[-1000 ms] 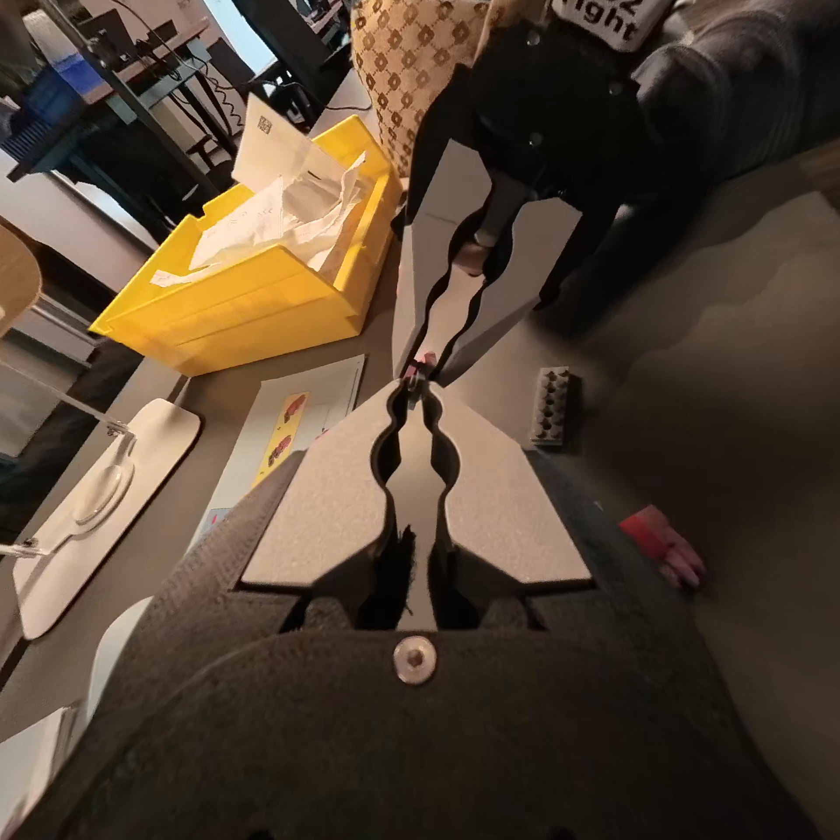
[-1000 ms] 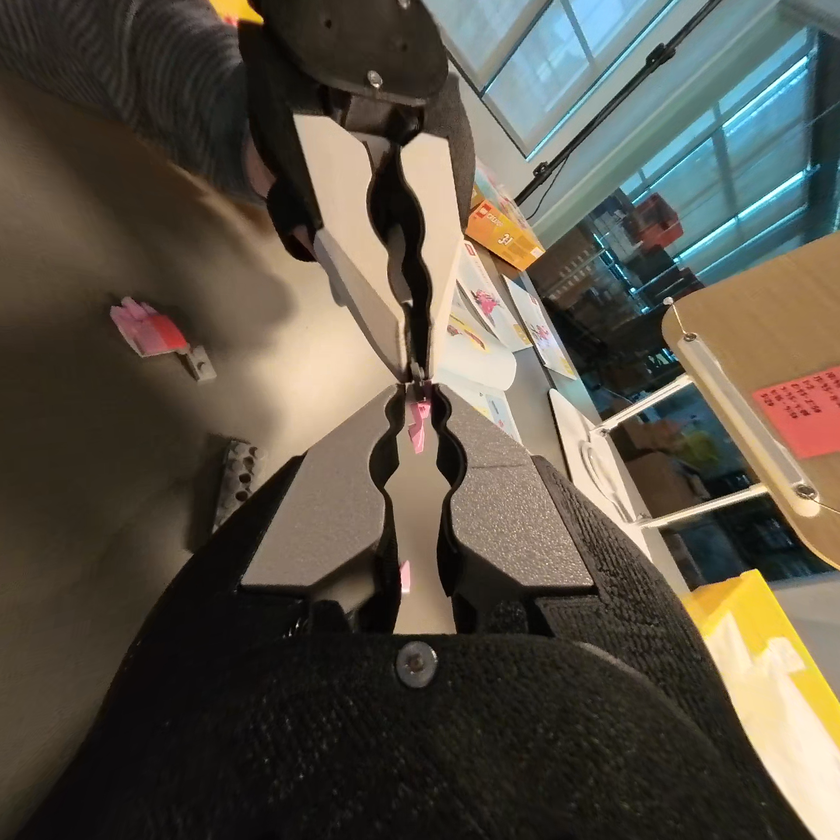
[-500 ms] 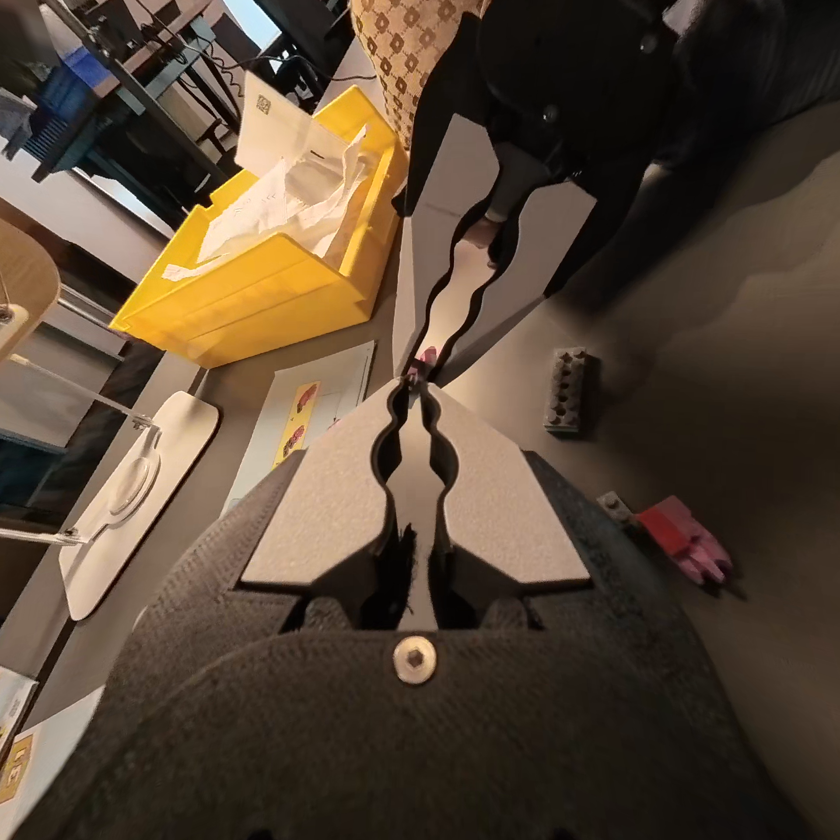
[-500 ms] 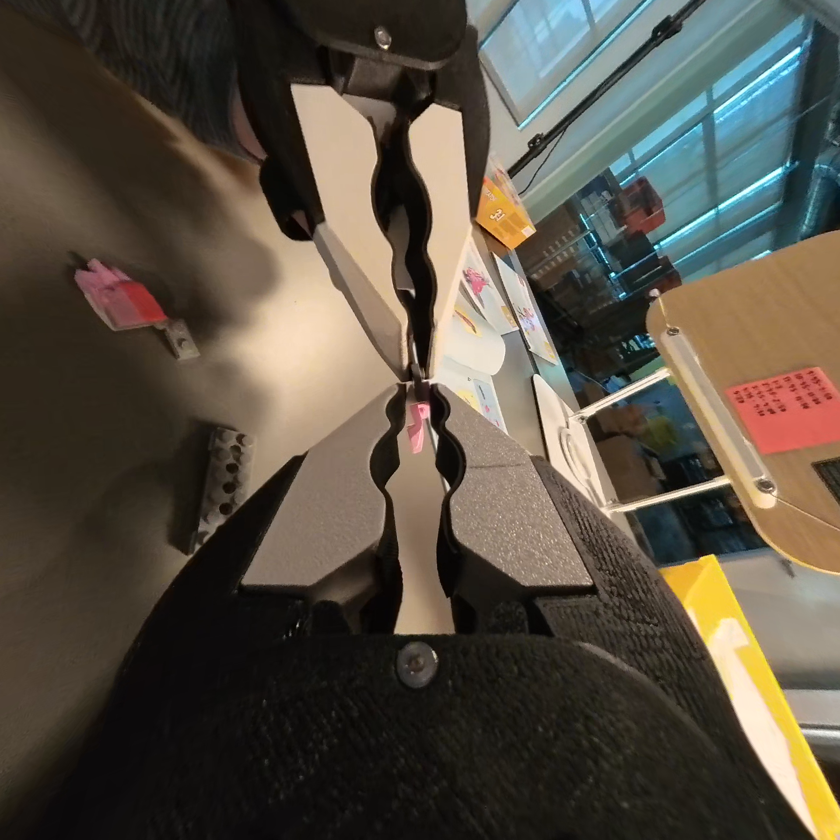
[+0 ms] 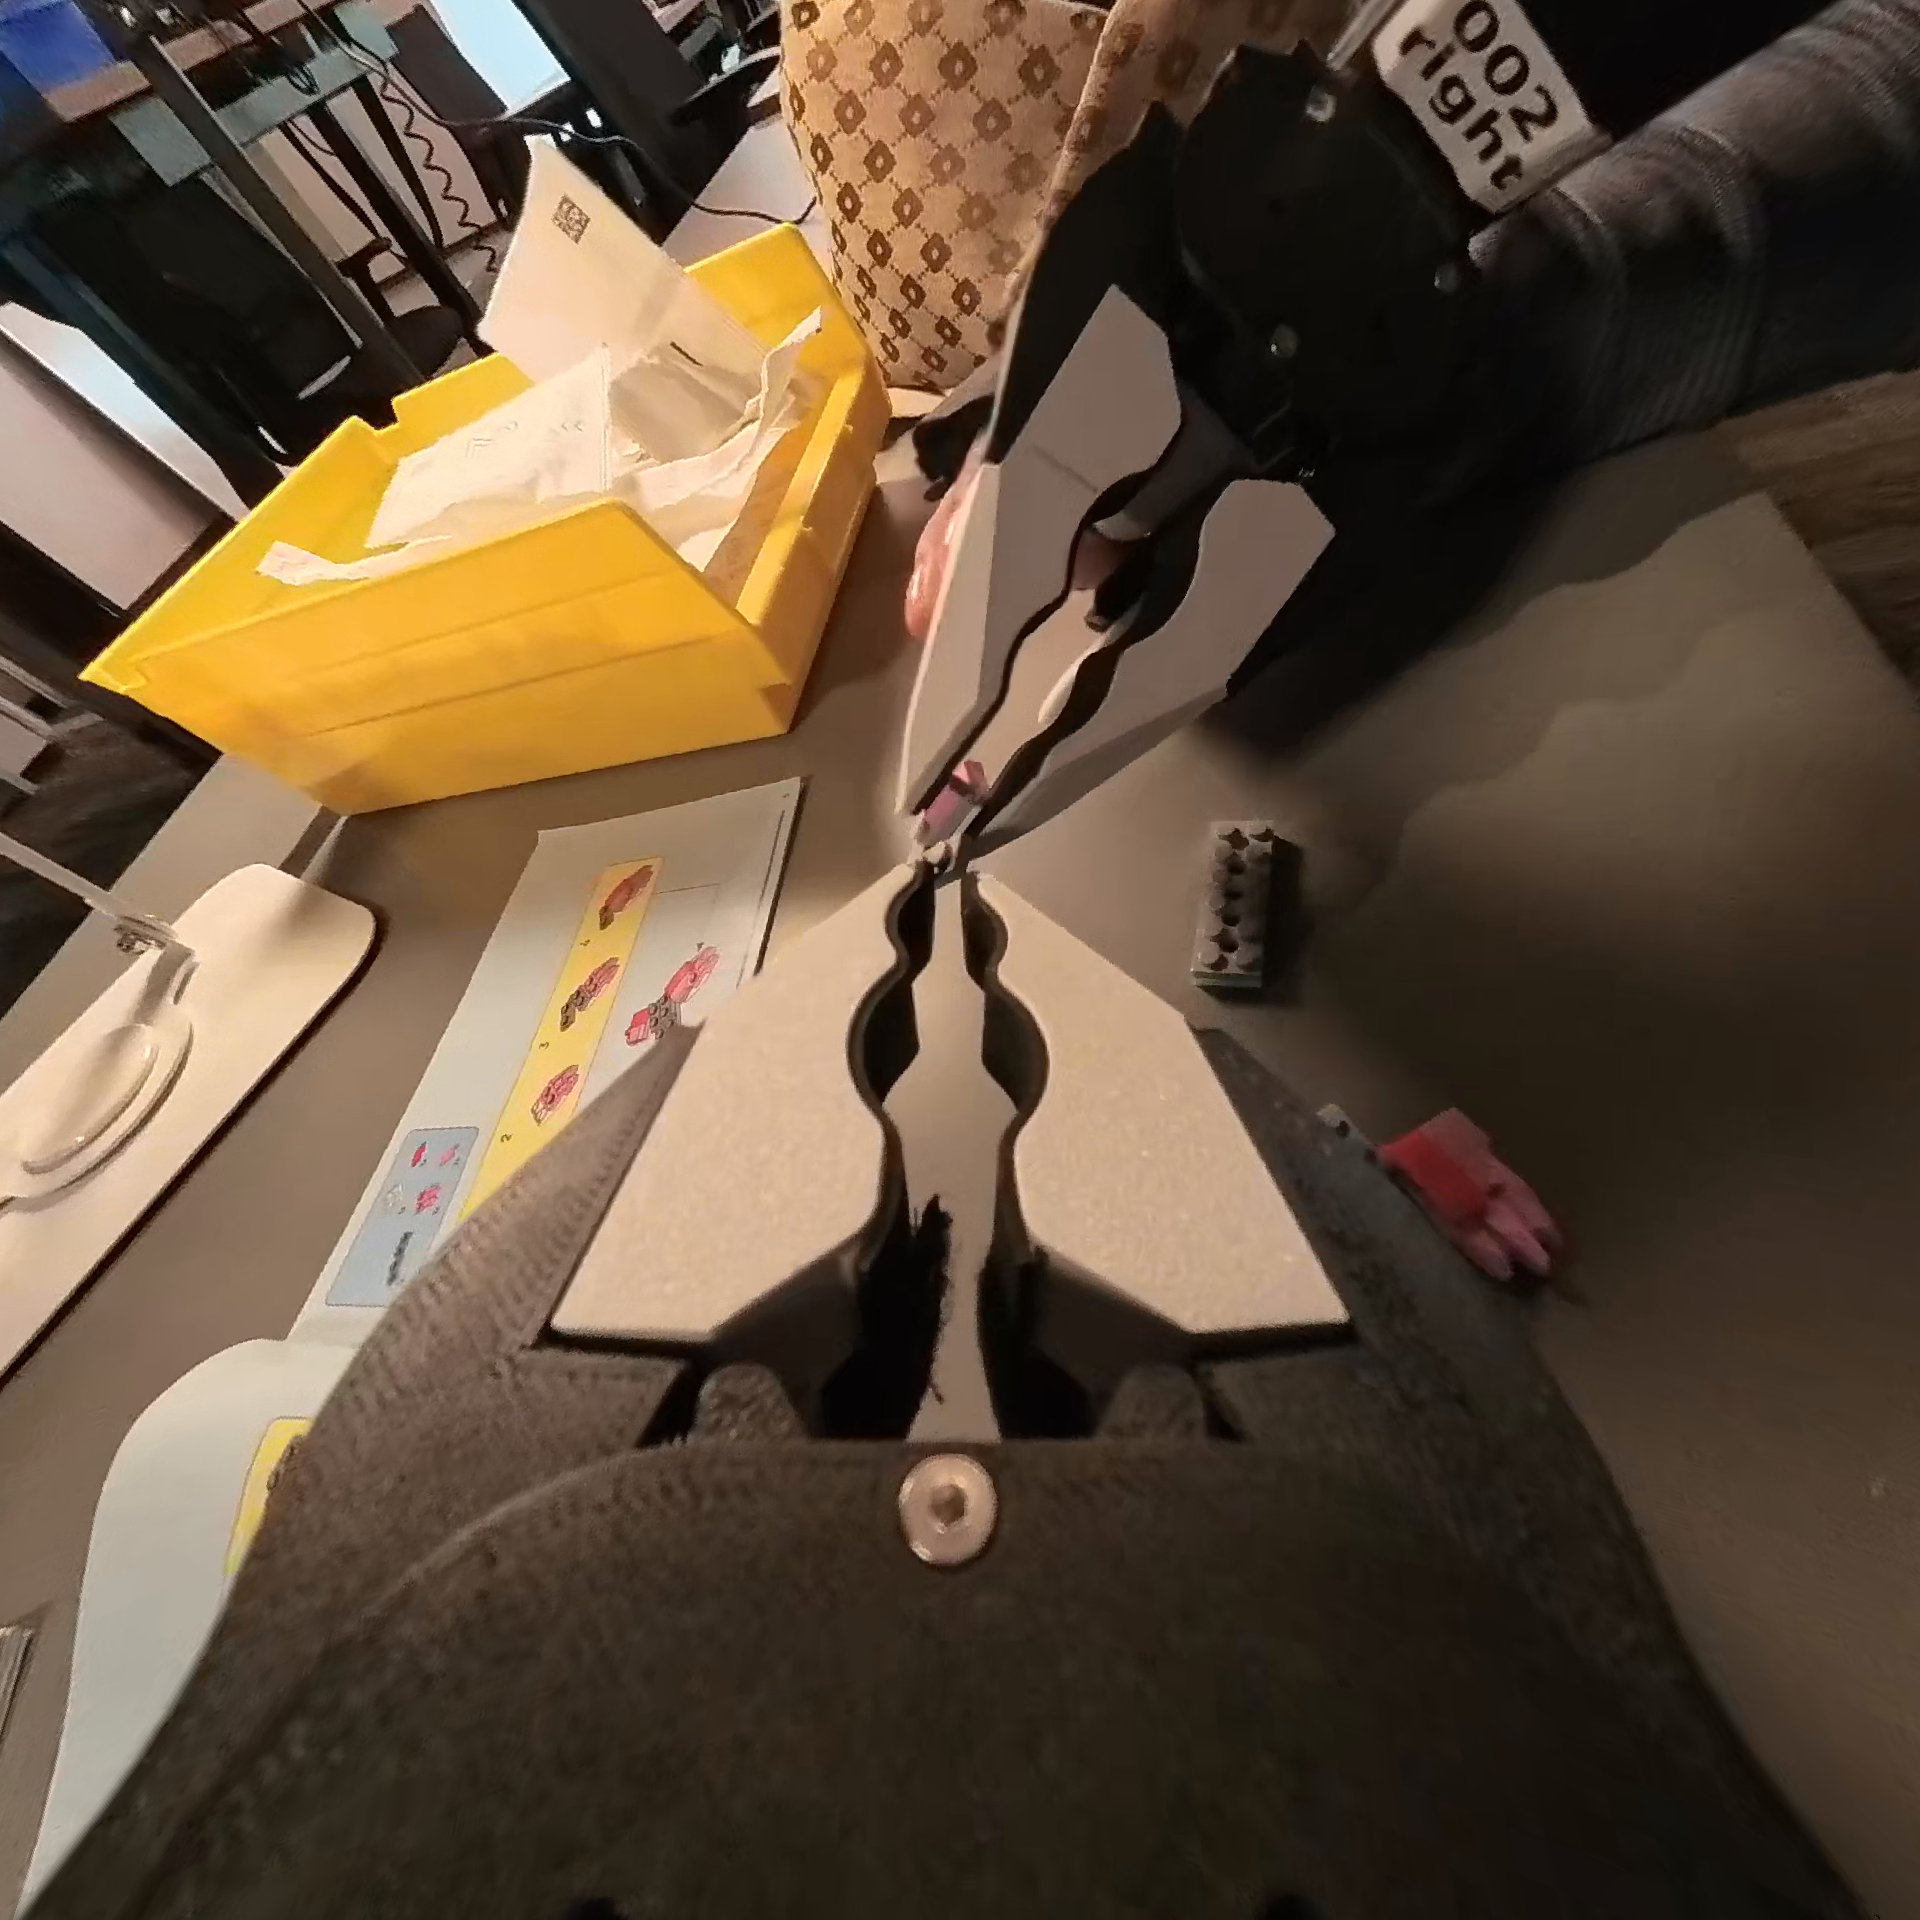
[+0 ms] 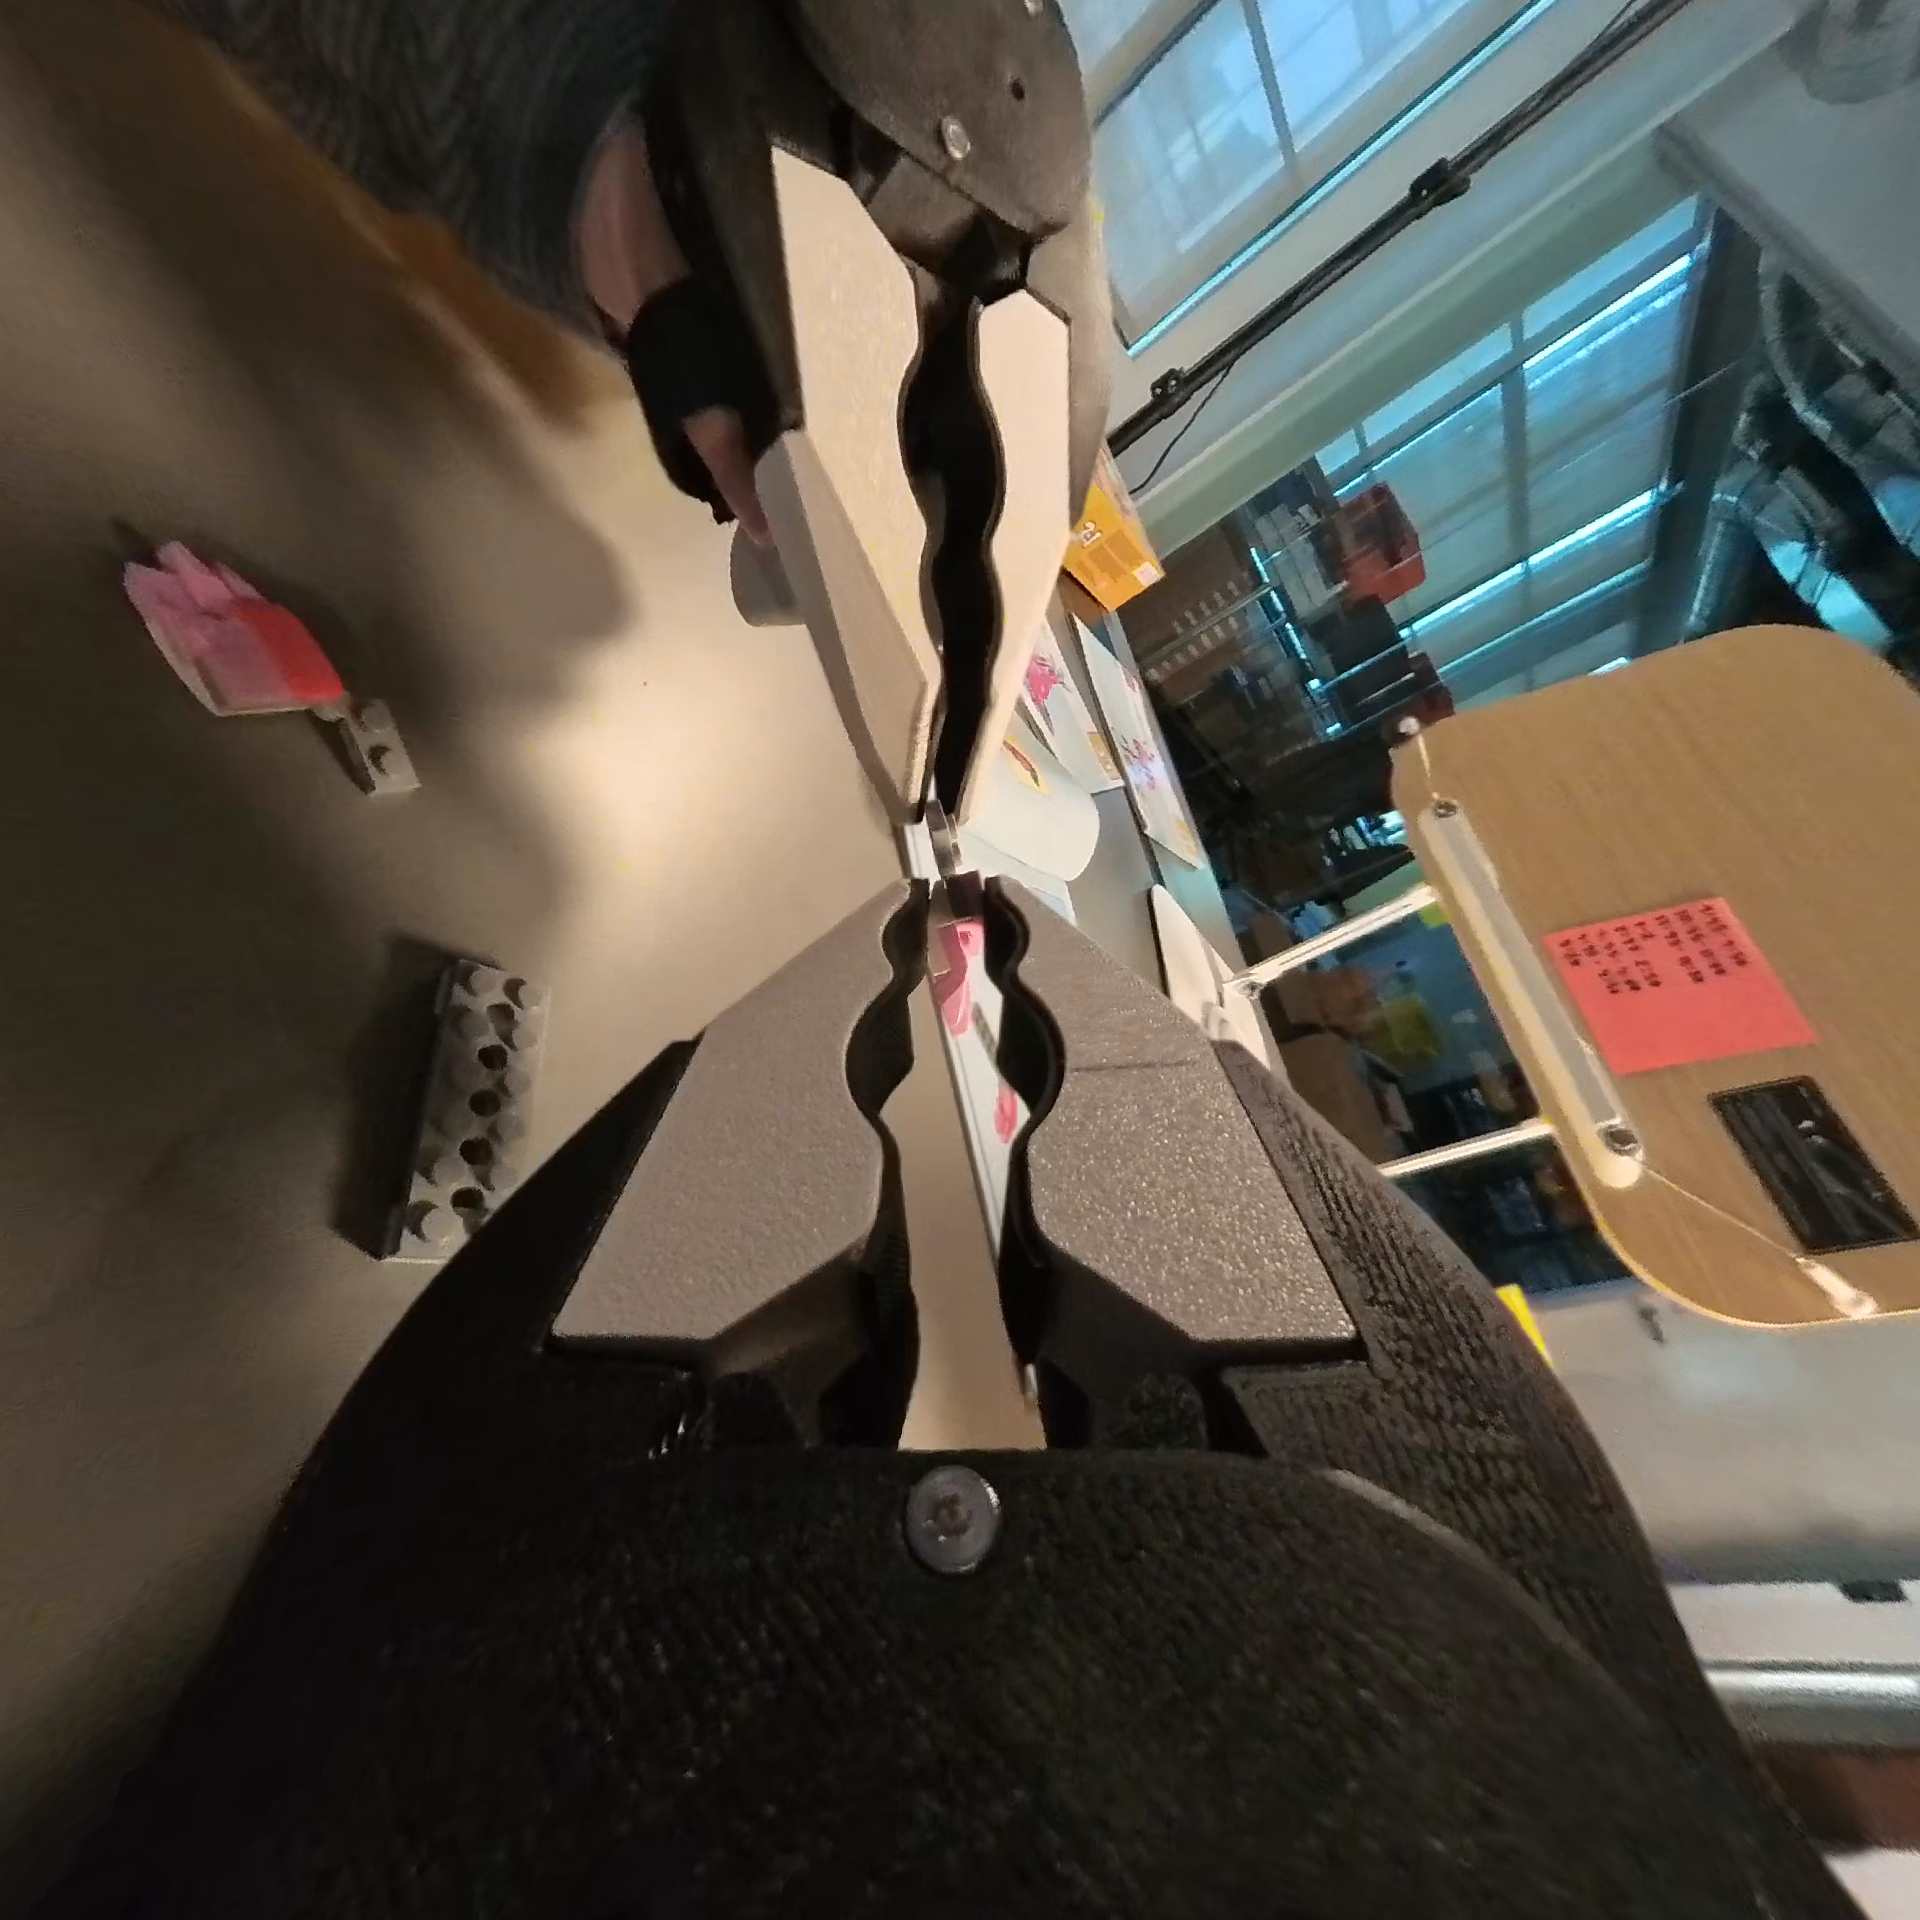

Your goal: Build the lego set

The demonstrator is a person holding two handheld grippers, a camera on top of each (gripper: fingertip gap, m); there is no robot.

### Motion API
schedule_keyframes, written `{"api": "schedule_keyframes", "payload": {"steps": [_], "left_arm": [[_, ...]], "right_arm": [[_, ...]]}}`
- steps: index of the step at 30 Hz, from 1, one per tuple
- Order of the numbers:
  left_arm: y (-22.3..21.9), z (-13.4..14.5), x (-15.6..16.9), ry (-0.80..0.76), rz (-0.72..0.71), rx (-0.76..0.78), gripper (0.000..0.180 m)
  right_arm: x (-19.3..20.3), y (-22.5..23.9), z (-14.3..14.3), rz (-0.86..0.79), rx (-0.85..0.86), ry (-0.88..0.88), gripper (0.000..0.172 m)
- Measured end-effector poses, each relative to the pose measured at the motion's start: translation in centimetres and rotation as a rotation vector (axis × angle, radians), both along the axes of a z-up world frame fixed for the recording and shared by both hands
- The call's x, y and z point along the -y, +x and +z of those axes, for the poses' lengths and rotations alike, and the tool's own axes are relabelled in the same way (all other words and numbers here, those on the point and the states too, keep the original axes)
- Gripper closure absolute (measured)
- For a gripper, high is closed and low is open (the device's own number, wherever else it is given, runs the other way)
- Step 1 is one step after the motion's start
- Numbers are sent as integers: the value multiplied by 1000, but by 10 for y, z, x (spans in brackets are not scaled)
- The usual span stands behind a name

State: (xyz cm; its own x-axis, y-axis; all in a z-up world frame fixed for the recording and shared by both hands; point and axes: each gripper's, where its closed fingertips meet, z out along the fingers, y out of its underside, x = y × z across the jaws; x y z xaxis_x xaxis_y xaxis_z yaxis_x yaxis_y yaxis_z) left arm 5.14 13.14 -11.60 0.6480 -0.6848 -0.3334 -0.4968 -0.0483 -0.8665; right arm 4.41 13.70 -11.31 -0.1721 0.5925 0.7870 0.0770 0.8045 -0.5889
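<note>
- Compared with a second ago: left wrist view now swung back, more of the instruction sheet (image 5: 582, 997) in sight, label on the opposite gripper back in frame; pink-and-red brick cluster (image 5: 1465, 1190) seen farther right than a second ago, after sitting farthest right half a second ago.
- In the right wrist view, the small grey piece now stands out plainly between the two sets of tips; earlier only a sliver showed there.
- Left gripper (image 5: 940, 868): jaws nearly together, pinching a small grey round piece (image 6: 940, 831) at the very tips.
- Right gripper (image 6: 951, 899): jaws narrow, clamped on a small pink brick (image 5: 961, 795).
- Both grippers tip to tip above the grey table (image 5: 1558, 831); grey piece touching the end of the pink brick.
- Pink brick's long axis running along the right gripper's fingers, its near end pointing toward the left gripper's tips.
- Dark grey studded brick (image 5: 1242, 920) lying on the table just right of the meeting tips, long axis running away from the left camera.
- Pink-and-red brick cluster on the table farther right, well apart from the tips.
- Yellow bin (image 5: 468, 644) with crumpled white paper behind the sheet, on the left.
- White lamp base (image 5: 156, 1049) at the far left edge.
</note>
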Motion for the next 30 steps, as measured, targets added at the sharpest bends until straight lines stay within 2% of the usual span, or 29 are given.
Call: {"api": "schedule_keyframes", "payload": {"steps": [6,8,11,12,15,18,21,26,30], "left_arm": [[-16,-6,-1,-23,31,-31,180],[-15,-1,-1,-49,30,67,180],[-5,10,0,-118,-3,265,151],[-1,13,1,-142,-21,326,147],[8,18,2,-215,-69,471,147],[12,17,3,-283,-96,545,151],[12,14,2,-321,-98,557,160],[3,4,-4,-327,-26,485,173],[0,4,-4,-327,-18,489,174]], "right_arm": [[-10,4,11,-28,-57,40,164],[-13,6,19,-35,-92,35,164],[-9,7,22,-24,-127,97,164],[-6,7,22,-17,-137,125,164],[1,7,21,-2,-160,211,164],[6,7,19,17,-164,247,164],[8,7,18,27,-165,262,164],[8,7,14,29,-149,286,164],[9,8,15,38,-156,286,164]]}}
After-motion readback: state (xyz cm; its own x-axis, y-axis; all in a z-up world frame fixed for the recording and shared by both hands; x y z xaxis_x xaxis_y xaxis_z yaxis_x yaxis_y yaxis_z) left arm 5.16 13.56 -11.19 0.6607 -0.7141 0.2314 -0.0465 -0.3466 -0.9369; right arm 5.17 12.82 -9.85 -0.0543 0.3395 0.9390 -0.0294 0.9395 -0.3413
